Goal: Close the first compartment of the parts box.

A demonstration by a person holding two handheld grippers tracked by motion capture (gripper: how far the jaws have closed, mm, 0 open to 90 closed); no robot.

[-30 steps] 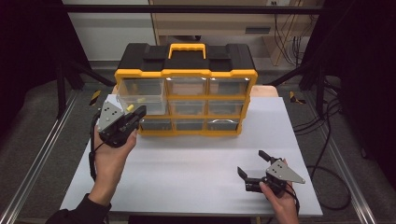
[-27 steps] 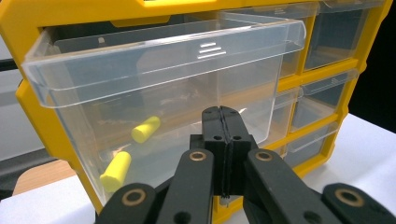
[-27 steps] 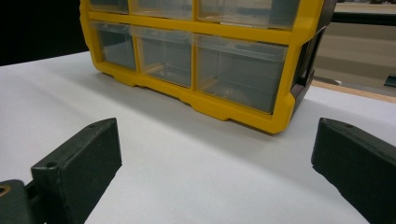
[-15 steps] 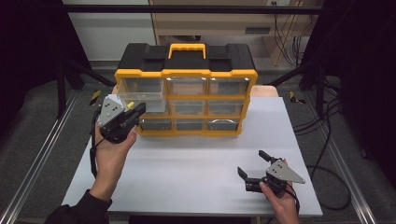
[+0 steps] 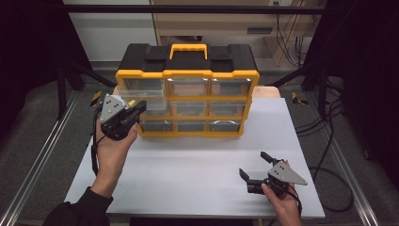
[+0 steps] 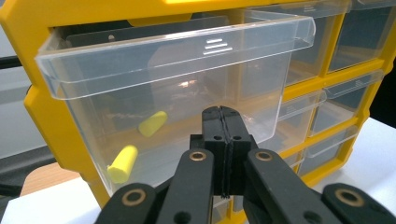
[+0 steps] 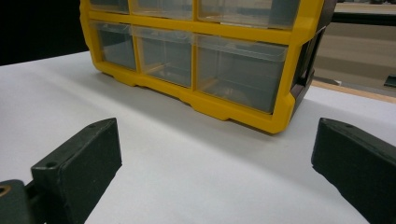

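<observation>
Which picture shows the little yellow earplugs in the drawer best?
The left gripper view. It looks straight into the pulled-out clear drawer, so both earplugs show plainly on its floor. In the high view the drawer is small, with just a yellow speck beside the left tongs. The right gripper view looks at other drawers.

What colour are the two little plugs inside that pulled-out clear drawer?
Pale yellow; the plugs in the drawer show best in the left gripper view.
</observation>
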